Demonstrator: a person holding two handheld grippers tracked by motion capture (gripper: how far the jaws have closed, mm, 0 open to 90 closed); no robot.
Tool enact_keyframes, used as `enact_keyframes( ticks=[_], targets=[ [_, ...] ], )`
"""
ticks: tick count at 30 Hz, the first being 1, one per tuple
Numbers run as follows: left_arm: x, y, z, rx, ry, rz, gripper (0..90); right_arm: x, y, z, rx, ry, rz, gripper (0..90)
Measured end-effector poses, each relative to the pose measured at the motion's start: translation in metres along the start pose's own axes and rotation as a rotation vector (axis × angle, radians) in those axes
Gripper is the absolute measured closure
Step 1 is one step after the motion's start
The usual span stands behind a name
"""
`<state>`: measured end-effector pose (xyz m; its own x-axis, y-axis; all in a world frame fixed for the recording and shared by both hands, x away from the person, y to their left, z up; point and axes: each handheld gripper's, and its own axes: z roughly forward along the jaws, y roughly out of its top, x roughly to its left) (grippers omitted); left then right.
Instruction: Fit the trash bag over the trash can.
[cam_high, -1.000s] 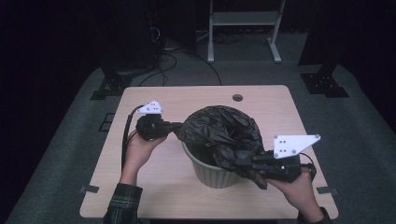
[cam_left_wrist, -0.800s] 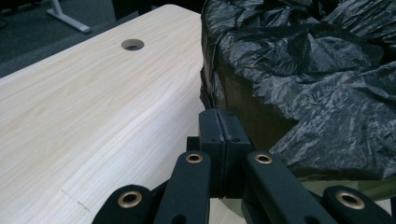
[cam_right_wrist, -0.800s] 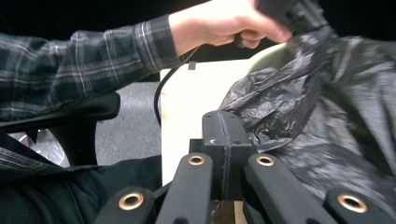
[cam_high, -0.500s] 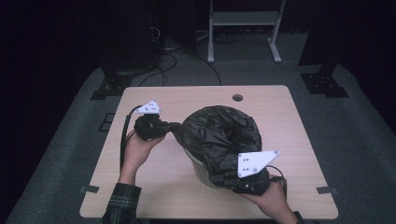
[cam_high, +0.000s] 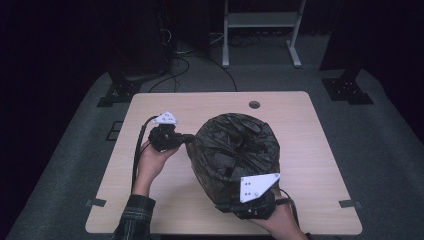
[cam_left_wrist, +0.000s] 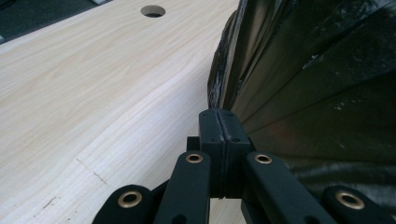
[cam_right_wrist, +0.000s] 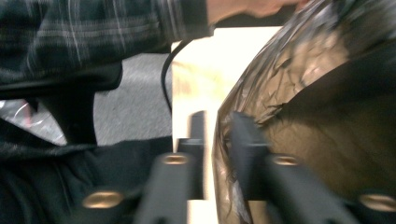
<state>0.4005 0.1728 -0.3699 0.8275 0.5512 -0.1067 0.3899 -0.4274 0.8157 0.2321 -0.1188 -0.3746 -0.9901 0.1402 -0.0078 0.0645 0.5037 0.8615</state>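
A black plastic bag (cam_high: 235, 150) is draped over a bin in the middle of the wooden table (cam_high: 300, 125). My left gripper (cam_high: 189, 139) is at the bag's left side. In the left gripper view its jaws (cam_left_wrist: 219, 126) are pressed together where the edge of the bag (cam_left_wrist: 317, 84) runs into them. My right gripper (cam_high: 222, 204) is low at the bag's front, near the table's front edge. Its jaws (cam_right_wrist: 219, 126) have just been opening and stand apart, with a fold of the bag (cam_right_wrist: 317, 116) lying in the gap. That view is blurred.
A round cable hole (cam_high: 254, 105) is in the table's far side, also seen in the left gripper view (cam_left_wrist: 152, 10). A white stand (cam_high: 260, 20) and cables (cam_high: 200, 55) are on the dark floor behind. The person's checked sleeve (cam_right_wrist: 93, 32) is at the table's front left.
My right gripper has moved from the bag's right side down and leftward to its front. The bag now hangs over the pale bin wall that showed before. The left gripper has stayed put.
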Motion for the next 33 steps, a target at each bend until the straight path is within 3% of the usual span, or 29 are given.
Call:
enact_keyframes(
  ticks=[3,5,9,13,19,25,29,30,32,33],
  targets=[
    [-0.001,0.001,-0.003,-0.009,0.004,0.007,89.1,0.005,0.007,-0.023,-0.052,-0.035,-0.017,67.4],
    [-0.001,0.001,-0.007,-0.036,0.008,-0.009,77.2,0.006,0.012,-0.042,-0.080,-0.067,-0.023,67.2],
    [-0.004,0.004,-0.023,-0.108,-0.005,-0.019,62.1,-0.001,0.018,-0.081,-0.130,-0.141,-0.006,64.3],
    [-0.008,0.011,-0.038,-0.162,-0.059,-0.031,51.4,-0.015,0.017,-0.108,-0.155,-0.218,0.031,62.2],
    [-0.025,0.028,-0.045,-0.178,-0.087,0.025,45.4,-0.036,0.009,-0.124,-0.153,-0.299,0.076,61.0],
    [-0.034,0.044,-0.038,-0.170,-0.108,0.052,39.0,-0.050,0.004,-0.125,-0.137,-0.327,0.105,59.6],
    [-0.037,0.048,-0.023,-0.119,-0.107,0.058,39.8,-0.055,0.001,-0.126,-0.135,-0.339,0.117,59.6],
    [-0.037,0.048,-0.021,-0.111,-0.115,0.060,44.6,-0.056,0.000,-0.126,-0.136,-0.343,0.119,59.0],
    [-0.037,0.047,-0.021,-0.110,-0.075,0.062,57.7,-0.057,0.000,-0.128,-0.136,-0.351,0.124,58.3],
    [-0.036,0.046,-0.023,-0.127,-0.080,0.050,64.3,-0.058,-0.001,-0.129,-0.135,-0.353,0.128,57.8]
  ],
)
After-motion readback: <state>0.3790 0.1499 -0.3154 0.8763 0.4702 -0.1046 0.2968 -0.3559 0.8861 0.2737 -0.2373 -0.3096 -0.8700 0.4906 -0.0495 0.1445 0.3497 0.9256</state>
